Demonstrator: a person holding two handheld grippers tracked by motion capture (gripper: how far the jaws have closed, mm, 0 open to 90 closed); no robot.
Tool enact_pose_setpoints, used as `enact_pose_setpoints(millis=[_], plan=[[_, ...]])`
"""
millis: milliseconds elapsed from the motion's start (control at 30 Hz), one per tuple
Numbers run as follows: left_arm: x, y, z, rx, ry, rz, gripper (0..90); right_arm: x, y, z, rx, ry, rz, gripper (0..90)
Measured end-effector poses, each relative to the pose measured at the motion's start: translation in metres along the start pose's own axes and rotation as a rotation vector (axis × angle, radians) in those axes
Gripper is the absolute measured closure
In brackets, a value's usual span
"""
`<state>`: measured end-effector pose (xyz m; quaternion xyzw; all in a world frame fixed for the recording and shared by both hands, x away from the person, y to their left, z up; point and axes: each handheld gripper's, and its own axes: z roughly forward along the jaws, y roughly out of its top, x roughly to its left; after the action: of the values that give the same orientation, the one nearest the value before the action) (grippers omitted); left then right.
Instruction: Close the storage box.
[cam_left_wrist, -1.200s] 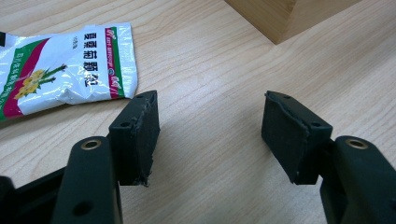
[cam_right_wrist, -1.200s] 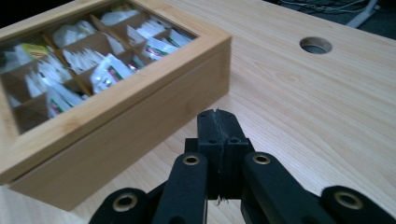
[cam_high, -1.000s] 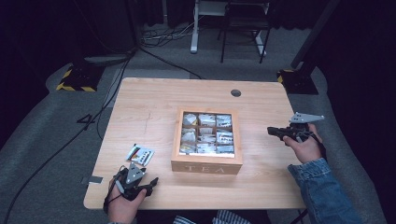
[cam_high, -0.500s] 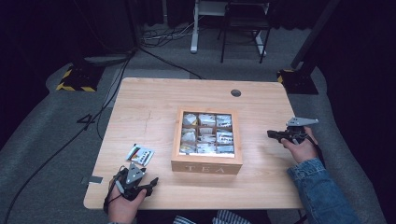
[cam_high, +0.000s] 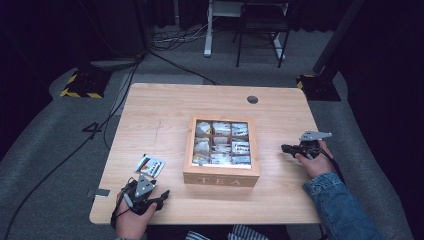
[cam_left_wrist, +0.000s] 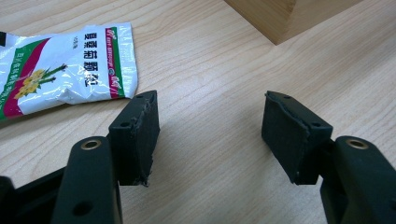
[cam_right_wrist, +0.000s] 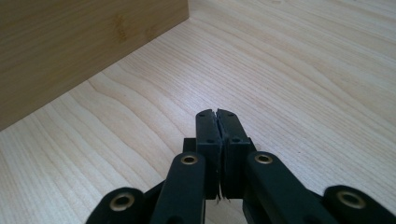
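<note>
Left first: left gripper (cam_high: 162, 194) at seven o'clock, jaws wide and empty, likely aimed to collect the one tea packet (cam_high: 150, 165) lying just beside, at eight. At centre, one wooden tea box (cam_high: 221, 172), nine compartments stocked. At three o'clock, right gripper (cam_high: 286, 148) pressed closed on nothing, seemingly parked.

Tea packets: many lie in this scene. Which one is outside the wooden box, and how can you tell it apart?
The white tea packet with green and red print lies flat on the table, left of the tea box; the others sit in its compartments.
</note>
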<state>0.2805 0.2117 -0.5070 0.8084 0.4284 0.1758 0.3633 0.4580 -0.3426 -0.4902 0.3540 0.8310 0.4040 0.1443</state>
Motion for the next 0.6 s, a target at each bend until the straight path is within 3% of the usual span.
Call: enact_pose_setpoints(millis=[233,433,600], plan=[[0.0,0.0,0.0,-0.001,-0.001,0.001,37.6,0.005,-0.002,0.004,-0.006,0.009,-0.015,87.0],[0.001,0.0,0.0,-0.003,-0.005,-0.013,37.6,0.006,-0.006,0.01,0.022,0.001,-0.037,83.6],[0.001,0.001,0.0,-0.001,-0.005,-0.017,37.6,0.005,-0.006,0.012,0.008,0.035,-0.017,66.3]])
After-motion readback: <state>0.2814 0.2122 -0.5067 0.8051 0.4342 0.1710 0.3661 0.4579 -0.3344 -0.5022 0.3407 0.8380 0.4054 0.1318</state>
